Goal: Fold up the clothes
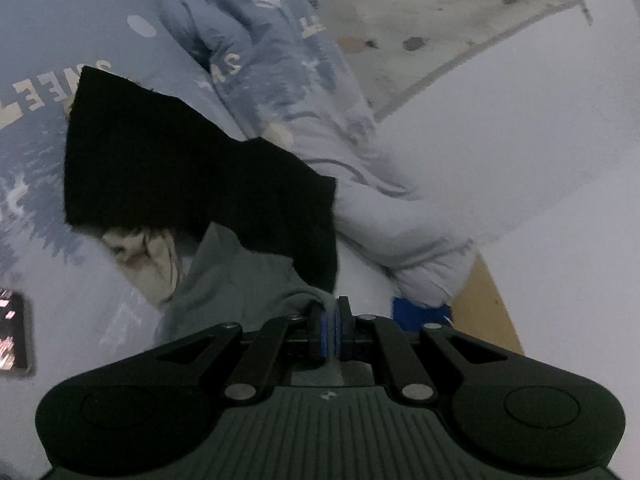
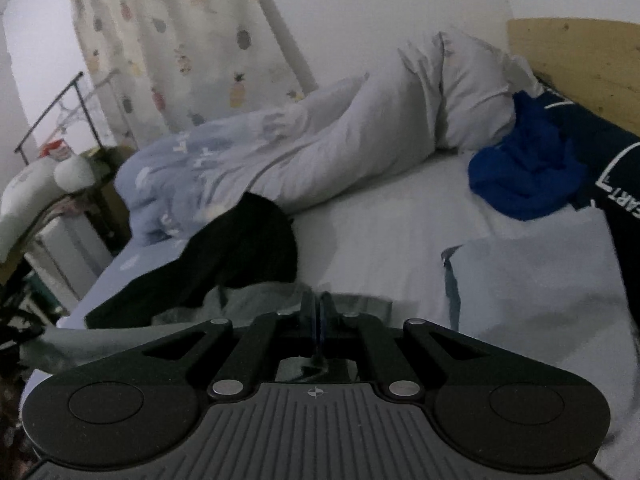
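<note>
A bed with a pale sheet (image 2: 384,216) is seen to fill most of the right wrist view. A bunched light-blue duvet (image 2: 320,148) is laid across its far side, from 10 o'clock to 1 o'clock; in the left wrist view the same duvet (image 1: 276,76) is printed with pale lettering. A pineapple-print curtain (image 2: 168,40) is hung behind the bed at 11 o'clock. A black garment (image 2: 240,252) is draped near centre, partly over the grey-green garment (image 2: 256,296), which lies at the near edge of the bed. A crumpled blue garment (image 2: 524,168) is noted at 2 o'clock, beside a wooden headboard (image 2: 580,64). A cream cloth (image 1: 148,252) is tucked under the black garment (image 1: 168,160) at 9 o'clock of the left wrist view.

The left gripper (image 1: 332,312) is closed narrowly, with a fold of the grey-green garment (image 1: 240,280) pinched between its blue pads. The right gripper (image 2: 319,308) is likewise drawn narrow, clamped on an edge of the same garment.
</note>
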